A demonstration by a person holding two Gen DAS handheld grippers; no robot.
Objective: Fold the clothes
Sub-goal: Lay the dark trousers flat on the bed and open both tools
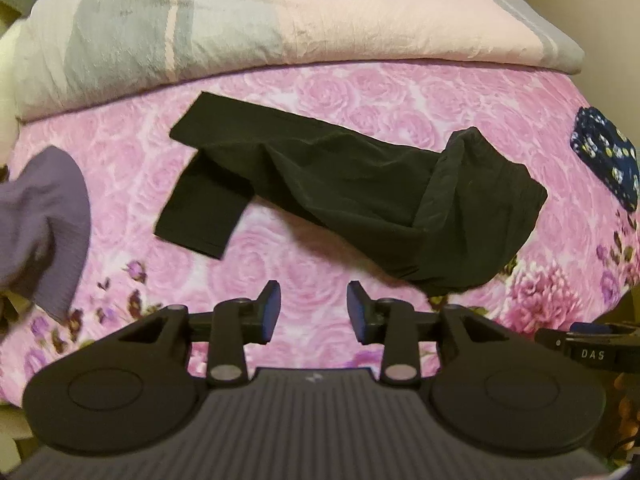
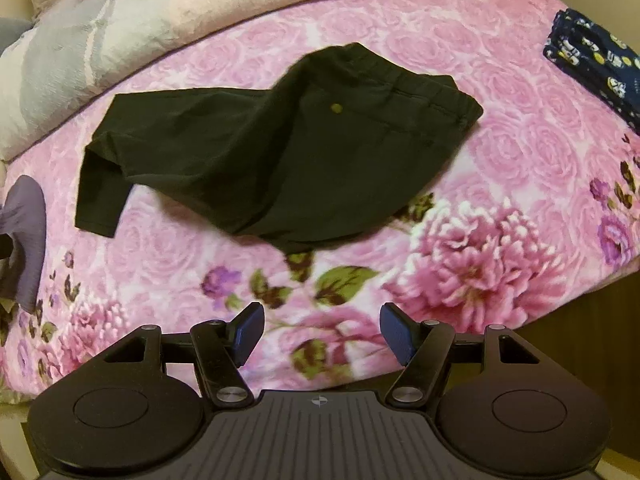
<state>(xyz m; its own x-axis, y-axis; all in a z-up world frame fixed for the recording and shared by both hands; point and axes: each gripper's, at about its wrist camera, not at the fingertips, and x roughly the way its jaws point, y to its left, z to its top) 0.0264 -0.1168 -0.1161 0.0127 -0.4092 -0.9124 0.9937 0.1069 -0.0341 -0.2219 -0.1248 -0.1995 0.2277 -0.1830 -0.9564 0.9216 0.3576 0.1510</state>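
Black trousers lie crumpled on the floral bed; the right gripper hovers near them, jaws apart and empty.

matt black cloth trousers, plush pink floral bedspread

Pink floral bedspread beneath folded quilt.

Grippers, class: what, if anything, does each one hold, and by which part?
Nothing is held. The left gripper and right gripper are both open and empty above the bedspread; the black trousers lie loose ahead of them.
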